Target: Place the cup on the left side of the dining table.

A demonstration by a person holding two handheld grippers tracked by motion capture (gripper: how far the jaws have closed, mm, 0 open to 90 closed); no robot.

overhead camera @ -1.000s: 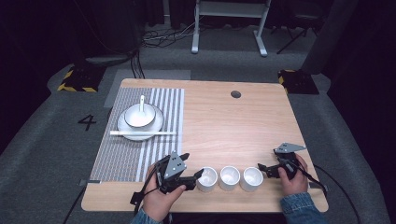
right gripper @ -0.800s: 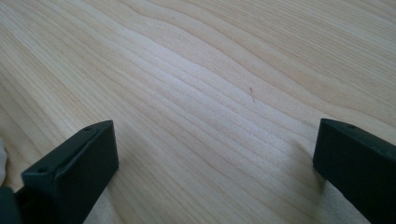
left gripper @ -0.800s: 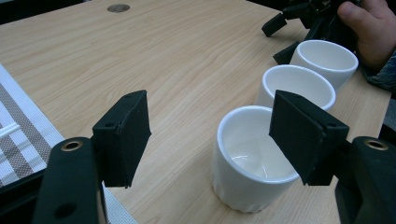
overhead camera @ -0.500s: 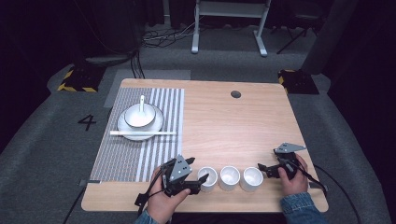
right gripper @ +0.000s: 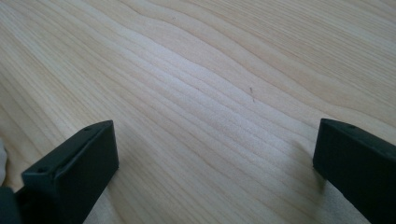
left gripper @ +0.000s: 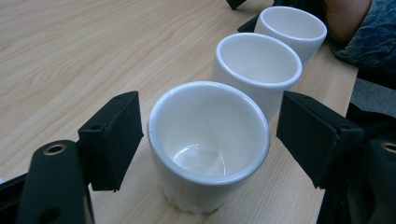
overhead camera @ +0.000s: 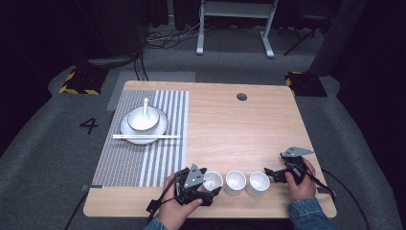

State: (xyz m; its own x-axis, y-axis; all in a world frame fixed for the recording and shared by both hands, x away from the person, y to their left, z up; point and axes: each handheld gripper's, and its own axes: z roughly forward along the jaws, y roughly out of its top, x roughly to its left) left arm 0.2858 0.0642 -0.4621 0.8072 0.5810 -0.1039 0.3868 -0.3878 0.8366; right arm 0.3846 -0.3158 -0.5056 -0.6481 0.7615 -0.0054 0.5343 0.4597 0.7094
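Three white cups stand in a row near the table's front edge: left cup point(overhead camera: 213, 180), middle cup point(overhead camera: 235, 182), right cup point(overhead camera: 257, 183). My left gripper point(overhead camera: 209, 182) straddles the left cup point(left gripper: 210, 140). Its jaws have just been opening, and its pads point(left gripper: 112, 135) stand clear of the cup wall on both sides. Behind it are the middle cup point(left gripper: 257, 70) and right cup point(left gripper: 292, 28). My right gripper point(overhead camera: 270, 173) rests just right of the right cup, open over bare wood point(right gripper: 210, 70), with nothing between its fingers point(right gripper: 74, 168).
A striped placemat point(overhead camera: 163, 158) lies at the left. On it is a plate point(overhead camera: 127, 130) holding a white bowl point(overhead camera: 142, 120) with a spoon point(overhead camera: 145, 103), and chopsticks point(overhead camera: 146, 137) lie across the plate's front. The table's front edge point(overhead camera: 239, 213) is close behind the cups.
My left hand has slid a little right and toward the front edge, and its jaws stand wider around the left cup. The cups and my right hand have not moved.
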